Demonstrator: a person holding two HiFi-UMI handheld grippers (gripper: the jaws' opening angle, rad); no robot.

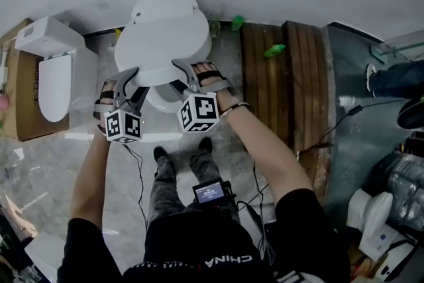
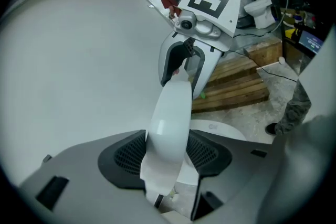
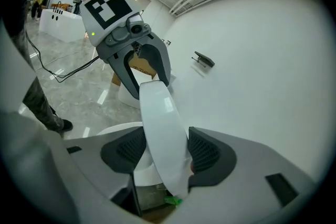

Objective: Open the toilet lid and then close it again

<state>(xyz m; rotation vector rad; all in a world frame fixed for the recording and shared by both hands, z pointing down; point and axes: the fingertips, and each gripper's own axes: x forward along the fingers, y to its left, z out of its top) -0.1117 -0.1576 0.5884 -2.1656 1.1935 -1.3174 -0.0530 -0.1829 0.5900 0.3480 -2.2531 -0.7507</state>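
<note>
Most of the bowl [image 1: 161,98] hides under the lid [image 1: 162,46].

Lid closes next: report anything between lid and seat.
Nothing visible does. The toilet lid, gripped in the left gripper and right gripper, hangs over the seat; the seat's visible part is bare.

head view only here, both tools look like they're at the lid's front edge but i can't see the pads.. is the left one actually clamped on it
observer: Yes. In the left gripper view the toilet lid runs edge-on between the left tool and its pads, filling the gap.
operator: and the right
observer: Same there. The right tool has the lid's rim between its pads, with both sides against it.
</note>
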